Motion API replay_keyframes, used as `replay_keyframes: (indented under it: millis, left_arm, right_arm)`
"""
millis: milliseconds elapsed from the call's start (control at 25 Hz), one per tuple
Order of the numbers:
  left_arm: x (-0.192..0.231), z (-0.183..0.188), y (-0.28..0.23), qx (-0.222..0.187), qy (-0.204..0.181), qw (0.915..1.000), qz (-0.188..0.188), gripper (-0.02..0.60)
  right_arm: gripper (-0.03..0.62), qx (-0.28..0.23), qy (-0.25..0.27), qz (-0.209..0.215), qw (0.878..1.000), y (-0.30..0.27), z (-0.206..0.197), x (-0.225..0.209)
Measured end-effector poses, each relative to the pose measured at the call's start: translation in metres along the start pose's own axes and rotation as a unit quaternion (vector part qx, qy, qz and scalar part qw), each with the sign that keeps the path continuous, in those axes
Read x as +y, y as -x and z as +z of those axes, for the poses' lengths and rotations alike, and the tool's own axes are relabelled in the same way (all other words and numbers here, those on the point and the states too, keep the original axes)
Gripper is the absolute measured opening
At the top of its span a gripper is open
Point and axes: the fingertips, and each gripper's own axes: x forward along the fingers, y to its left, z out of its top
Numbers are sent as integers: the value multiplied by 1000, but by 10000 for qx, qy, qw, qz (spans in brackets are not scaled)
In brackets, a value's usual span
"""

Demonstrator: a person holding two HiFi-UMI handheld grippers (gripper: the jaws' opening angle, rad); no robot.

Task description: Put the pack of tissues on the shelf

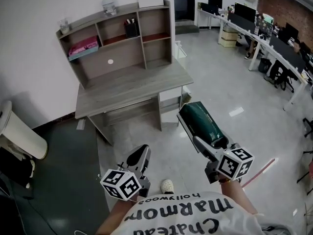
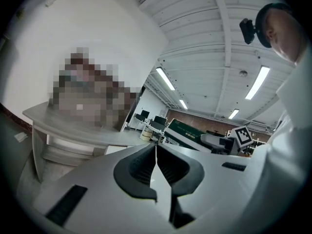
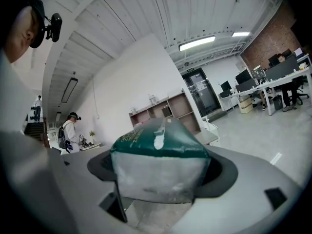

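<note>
While the right gripper (image 3: pixel 161 175) is clamping it:
pack of tissues (image 3: pixel 158 162): sitting between both fingers, pads pressing on its two sides; hanging above the floor, well short of the desk (image 1: pixel 132 88) and shelf (image 1: pixel 117 39)
look: dark green top showing pale print, translucent whitish end, soft wrap
left gripper (image 2: pixel 156 149): fingers meeting, gripping nothing

Grey desk (image 1: pixel 132 87) against white wall, shelf (image 1: pixel 155 50) standing along its back edge. Left compartment: pink box (image 1: pixel 83 47). Upper middle: dark holder (image 1: pixel 130 29), probably pens. Shelf top: clear jar (image 1: pixel 109 5), small glass (image 1: pixel 64 25).
</note>
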Motion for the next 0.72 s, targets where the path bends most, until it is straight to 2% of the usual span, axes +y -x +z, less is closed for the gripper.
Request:
replay_keyframes:
  millis: [160,320,480,720]
  left_arm:
    - [30,34,-41,-89,-58,9999,-18,21]
    - [59,66,-82,-158,-3,9999,-5,21]
    - [79,86,-123,-87,-73,9997,-206,21]
    - [109,112,-168,-64,104,9991,-399,21]
  right_arm:
    - [431,-60,-151,-74,9998,-42,23,-21]
    - [431,-75,-10,-178,9998,-80,45,-34]
    - [431,-39,-23,-331,9994,-115,58,-50]
    - [431,-58,-342,-419,9985,-155,66,-69]
